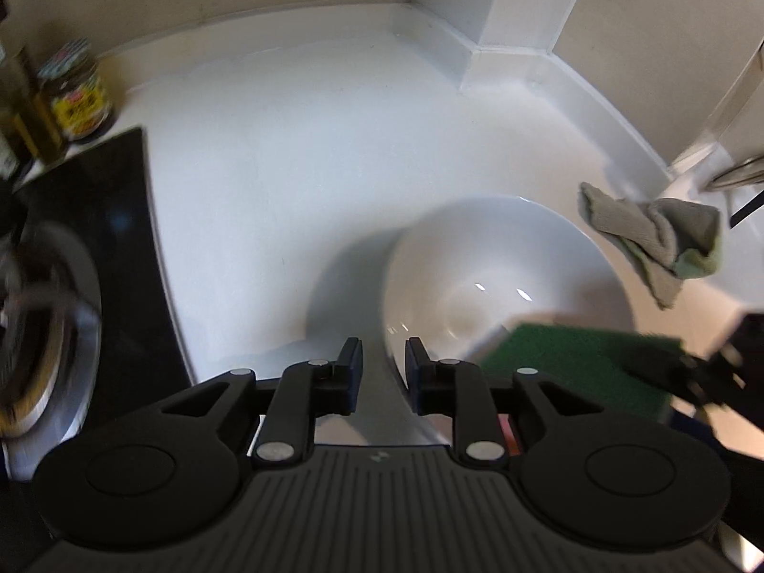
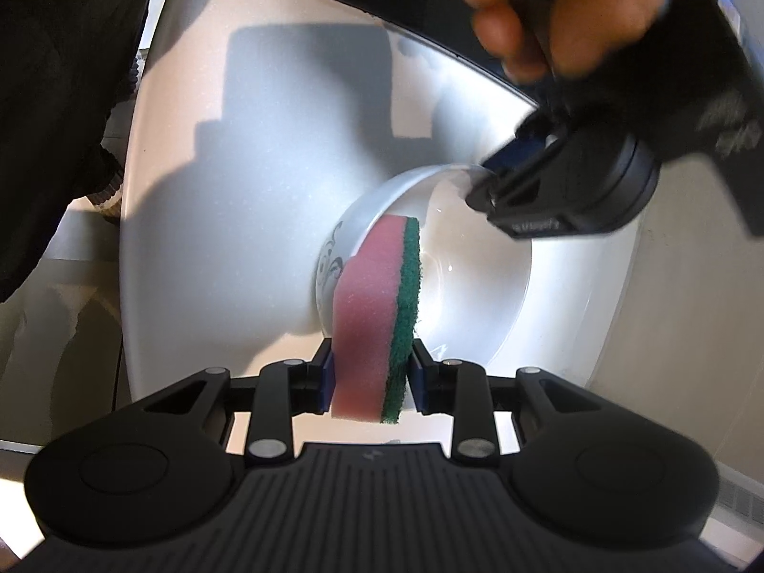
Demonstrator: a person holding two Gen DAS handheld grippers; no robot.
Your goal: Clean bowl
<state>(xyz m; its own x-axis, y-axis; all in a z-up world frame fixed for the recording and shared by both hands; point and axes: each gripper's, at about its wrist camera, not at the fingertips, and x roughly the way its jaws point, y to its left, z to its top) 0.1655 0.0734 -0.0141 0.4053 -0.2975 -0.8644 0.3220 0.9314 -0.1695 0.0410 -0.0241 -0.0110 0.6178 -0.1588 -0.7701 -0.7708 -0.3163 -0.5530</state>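
A white bowl (image 1: 477, 262) with a dark floral pattern on its outside (image 2: 332, 262) sits on the white counter (image 1: 286, 143). My left gripper (image 1: 383, 363) straddles the bowl's near rim. Its jaws stand apart and the pads do not press on the rim. From the right wrist view the left gripper (image 2: 482, 179) is at the bowl's far rim, held by a hand (image 2: 573, 14). My right gripper (image 2: 370, 372) is shut on a pink sponge (image 2: 367, 315) with a green scouring face. The sponge reaches over the bowl's edge into the bowl (image 2: 477, 296). In the left wrist view the green sponge (image 1: 573, 363) is low right.
A grey-green cloth (image 1: 659, 243) lies crumpled right of the bowl, near a metal tap or rail (image 1: 735, 172). A black hob (image 1: 114, 238) with a steel pot (image 1: 47, 334) is on the left, jars (image 1: 76, 90) behind it. Dark clothing (image 2: 57, 71) fills the left of the right wrist view.
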